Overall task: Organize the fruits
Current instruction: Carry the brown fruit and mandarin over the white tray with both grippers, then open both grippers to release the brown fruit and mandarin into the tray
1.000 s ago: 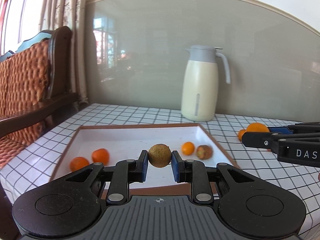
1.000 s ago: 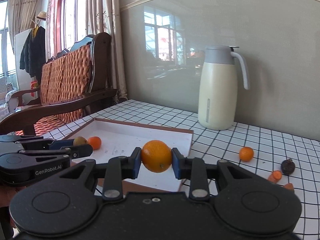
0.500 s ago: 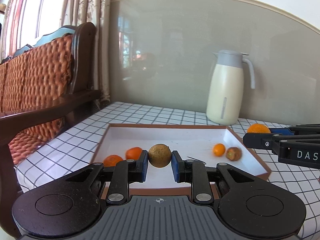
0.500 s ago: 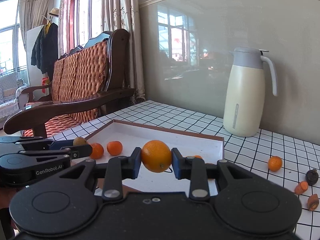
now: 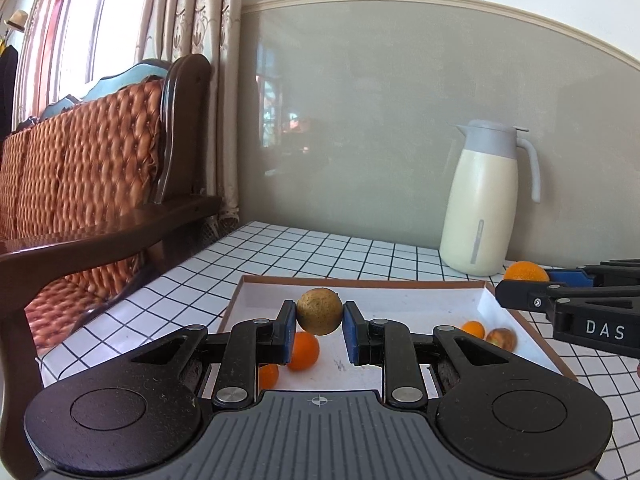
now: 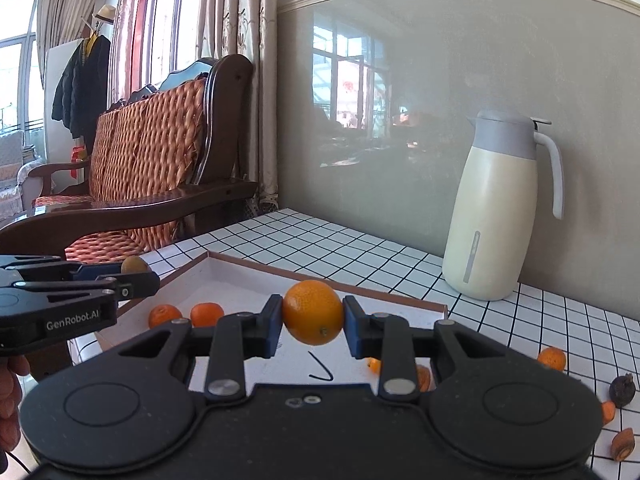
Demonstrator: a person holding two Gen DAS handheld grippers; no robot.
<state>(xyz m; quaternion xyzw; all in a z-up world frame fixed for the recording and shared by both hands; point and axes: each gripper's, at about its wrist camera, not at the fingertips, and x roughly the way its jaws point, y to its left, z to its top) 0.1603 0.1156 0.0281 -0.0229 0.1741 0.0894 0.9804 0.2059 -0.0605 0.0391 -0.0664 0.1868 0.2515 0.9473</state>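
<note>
Both grippers have swung left over the last second: the jug (image 5: 482, 208) now sits far right in each view where it stood near centre, and the chair (image 5: 100, 184) fills more of the left. The tray (image 5: 532, 350) has slid under both sets of fingers. Judgement: both fruits are being carried over the tray for set-down; release not yet made.

Left gripper (image 5: 319, 312): fingers narrow, pads clamped on a brown-green fruit (image 5: 319, 311), held above the tray's near left part, over two small oranges (image 5: 304, 351).

Right gripper (image 6: 313, 314): fingers narrow, clamped on an orange (image 6: 313, 312), also above the tray.

Loose fruit (image 6: 552, 358) and dark pieces remain on the checked cloth, right of the tray.
</note>
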